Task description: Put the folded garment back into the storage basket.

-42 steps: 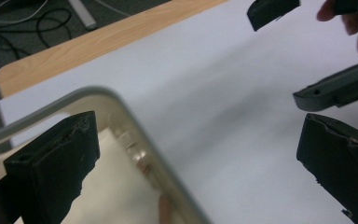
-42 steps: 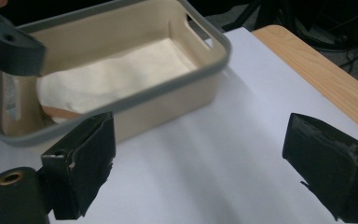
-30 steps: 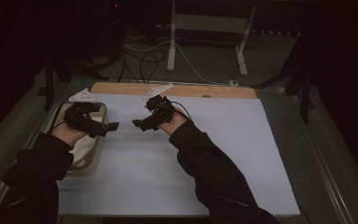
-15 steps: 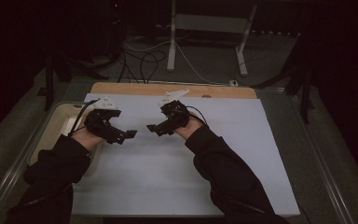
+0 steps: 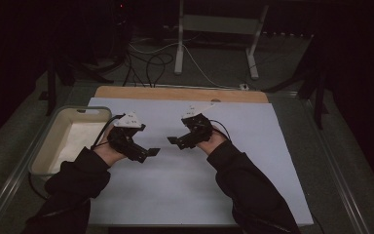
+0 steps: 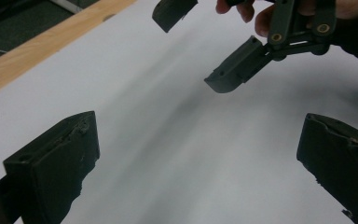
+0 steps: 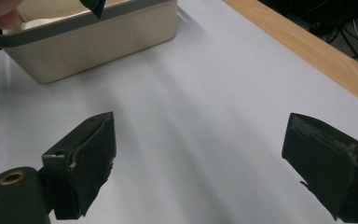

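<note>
Evidently early: nothing gripped yet. Far left, cream tub (image 5: 44, 155) on table edge, nearest thing to work on. Left gripper (image 5: 148, 152) released, jaws wide over bare white sheet (image 5: 253, 161). Right gripper (image 5: 174, 141) likewise spread, empty, facing its partner. Behind, wooden strip (image 5: 175, 93); no obstruction between.

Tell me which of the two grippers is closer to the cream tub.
The left gripper: its hand sits just beside the cream tub at the table's left edge, while the right gripper is farther toward the middle.
</note>
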`<state>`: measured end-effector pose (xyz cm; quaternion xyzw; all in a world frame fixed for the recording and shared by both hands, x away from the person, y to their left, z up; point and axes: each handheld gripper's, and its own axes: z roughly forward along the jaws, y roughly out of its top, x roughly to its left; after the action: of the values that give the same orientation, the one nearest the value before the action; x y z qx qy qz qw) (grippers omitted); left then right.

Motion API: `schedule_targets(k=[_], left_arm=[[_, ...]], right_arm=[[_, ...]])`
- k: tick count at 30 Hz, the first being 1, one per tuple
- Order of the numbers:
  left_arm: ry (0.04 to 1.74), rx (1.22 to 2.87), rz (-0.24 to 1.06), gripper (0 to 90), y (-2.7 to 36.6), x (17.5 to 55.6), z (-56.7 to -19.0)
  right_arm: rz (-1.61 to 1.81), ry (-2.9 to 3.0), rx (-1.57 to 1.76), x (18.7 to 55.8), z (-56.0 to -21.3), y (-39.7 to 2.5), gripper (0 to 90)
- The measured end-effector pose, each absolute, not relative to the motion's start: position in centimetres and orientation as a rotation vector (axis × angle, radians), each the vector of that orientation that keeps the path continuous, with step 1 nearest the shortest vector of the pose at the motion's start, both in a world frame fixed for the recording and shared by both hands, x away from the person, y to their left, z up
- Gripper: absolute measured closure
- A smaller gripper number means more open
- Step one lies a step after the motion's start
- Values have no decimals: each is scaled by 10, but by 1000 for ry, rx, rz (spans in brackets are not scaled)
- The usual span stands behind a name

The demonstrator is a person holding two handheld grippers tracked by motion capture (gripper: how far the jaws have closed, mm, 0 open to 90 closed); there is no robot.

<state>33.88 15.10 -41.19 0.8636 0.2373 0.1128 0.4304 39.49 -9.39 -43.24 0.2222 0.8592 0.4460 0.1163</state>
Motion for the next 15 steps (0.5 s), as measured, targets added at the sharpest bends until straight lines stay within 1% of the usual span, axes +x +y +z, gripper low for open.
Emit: schedule_targets(k=[8, 15], left_arm=[[529, 2181, 256, 5, 132, 329, -427], [502, 2200, 225, 5, 124, 320, -444]], right_arm=[[1302, 2512, 655, 386, -450, -114, 98], [1290, 2531, 661, 377, -465, -133, 98]])
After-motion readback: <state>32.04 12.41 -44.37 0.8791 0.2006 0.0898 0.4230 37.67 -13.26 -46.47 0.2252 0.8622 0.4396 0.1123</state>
